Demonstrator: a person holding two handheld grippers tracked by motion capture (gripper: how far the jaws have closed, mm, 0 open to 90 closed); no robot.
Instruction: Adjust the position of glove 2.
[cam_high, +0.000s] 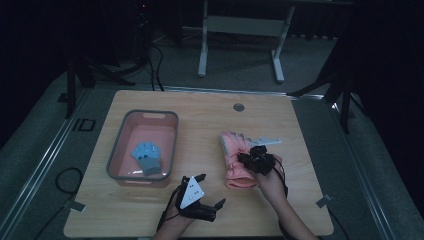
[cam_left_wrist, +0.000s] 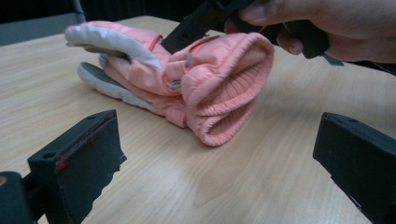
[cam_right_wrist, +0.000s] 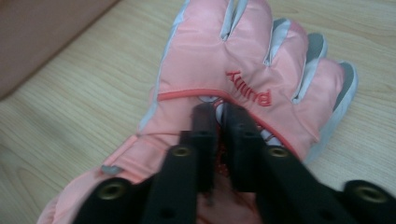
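Pink plastic, grey-rimmed: from the high view a basin sits on the left half of the pale wooden surface, and a blue-and-grey glove lies inside it. To its right a pair of pink gloves lies stacked on the wood, with the right hand-held gripper on top of them. The left hand-held gripper rests near the front edge, jaws spread wide.

Its own view shows those jaws well apart, framing the ribbed cuff of the pink gloves, while the other hand presses down from above.

On the right gripper view the jaws are pinched together on the back of the upper glove, just below red stitched lettering that reads upside down; I cannot make it out for certain.
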